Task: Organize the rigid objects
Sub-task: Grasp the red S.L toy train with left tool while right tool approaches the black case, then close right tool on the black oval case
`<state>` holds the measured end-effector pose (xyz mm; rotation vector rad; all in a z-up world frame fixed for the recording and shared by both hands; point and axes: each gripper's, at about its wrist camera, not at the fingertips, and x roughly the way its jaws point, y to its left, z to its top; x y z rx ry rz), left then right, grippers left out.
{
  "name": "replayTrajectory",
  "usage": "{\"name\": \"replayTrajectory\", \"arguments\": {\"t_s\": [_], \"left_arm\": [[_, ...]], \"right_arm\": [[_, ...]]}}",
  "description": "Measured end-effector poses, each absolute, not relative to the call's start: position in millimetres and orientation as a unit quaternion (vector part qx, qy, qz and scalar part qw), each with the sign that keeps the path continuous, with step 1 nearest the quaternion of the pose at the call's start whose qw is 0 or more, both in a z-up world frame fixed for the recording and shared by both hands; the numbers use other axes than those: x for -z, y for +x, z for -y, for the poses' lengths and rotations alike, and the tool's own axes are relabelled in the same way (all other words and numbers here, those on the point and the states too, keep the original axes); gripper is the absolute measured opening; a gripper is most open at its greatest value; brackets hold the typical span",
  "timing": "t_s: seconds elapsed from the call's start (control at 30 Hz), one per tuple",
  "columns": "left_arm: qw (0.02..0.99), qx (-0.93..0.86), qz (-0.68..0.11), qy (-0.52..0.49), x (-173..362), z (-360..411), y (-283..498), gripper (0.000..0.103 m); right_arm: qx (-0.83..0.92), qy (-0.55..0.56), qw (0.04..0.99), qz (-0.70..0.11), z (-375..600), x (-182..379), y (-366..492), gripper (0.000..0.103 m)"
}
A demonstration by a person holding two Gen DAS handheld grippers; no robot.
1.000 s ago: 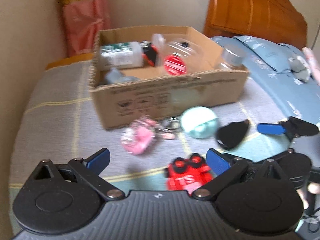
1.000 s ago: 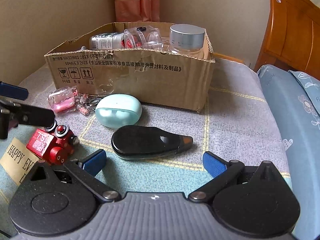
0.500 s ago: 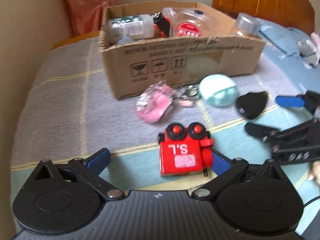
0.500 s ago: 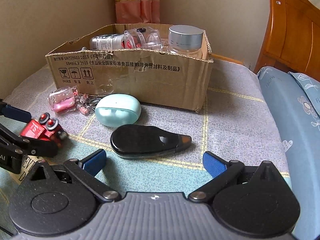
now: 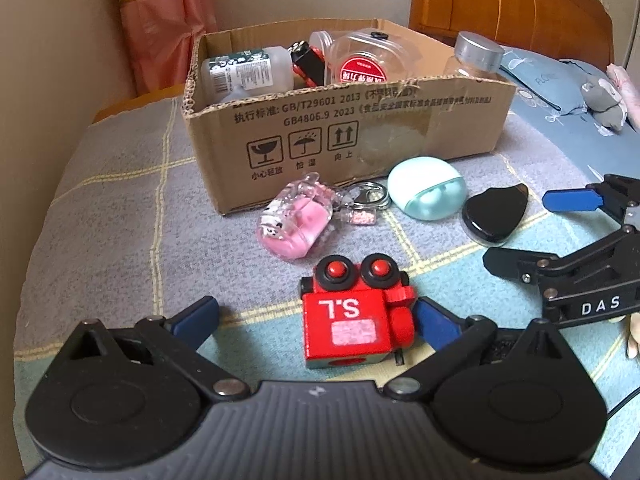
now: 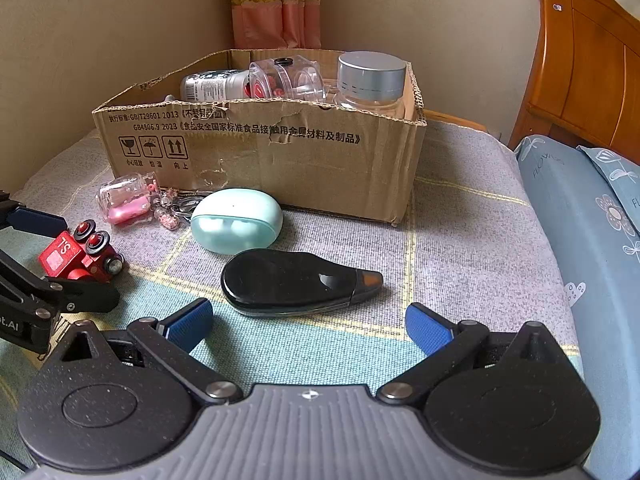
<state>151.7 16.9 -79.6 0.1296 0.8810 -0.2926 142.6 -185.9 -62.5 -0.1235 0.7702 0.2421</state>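
One cardboard box (image 5: 348, 136) sits in the upper middle of the left wrist frame on the bed (image 5: 112, 216), holding one labelled bottle (image 5: 244, 72), one clear tub (image 5: 368, 60) and one silver-lidded jar (image 5: 476, 54). Four loose things lie in front of it: one pink keychain (image 5: 296, 220), one mint case (image 5: 426, 194), one black pod (image 6: 296, 282) and one red toy (image 5: 356, 316). The left gripper (image 5: 316, 318) is spread wide around the red toy, low in the frame. The right gripper (image 6: 308, 326) is also wide and empty, just below the black pod.
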Motion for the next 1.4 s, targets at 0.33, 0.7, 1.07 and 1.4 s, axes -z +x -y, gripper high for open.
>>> {"name": "replayTrajectory", "arguments": {"t_s": [0.33,0.7,1.07,1.4], "left_arm": [[0.893,0.153,-0.419,0.063,77,-9,151,0.087],[0.896,0.152,-0.414,0.057,71,-7,140,0.066],[0.892,0.167,-0.415,0.061,69,-8,144,0.055],[0.881,0.207,-0.42,0.069,53,-10,139,0.055]], "right_arm": [[-0.13,-0.065,0.917,-0.372,185,62,146,0.103],[-0.142,-0.07,0.915,-0.37,183,62,156,0.103],[-0.152,-0.077,0.913,-0.37,184,57,153,0.093],[-0.17,-0.089,0.909,-0.37,186,43,141,0.093]]}}
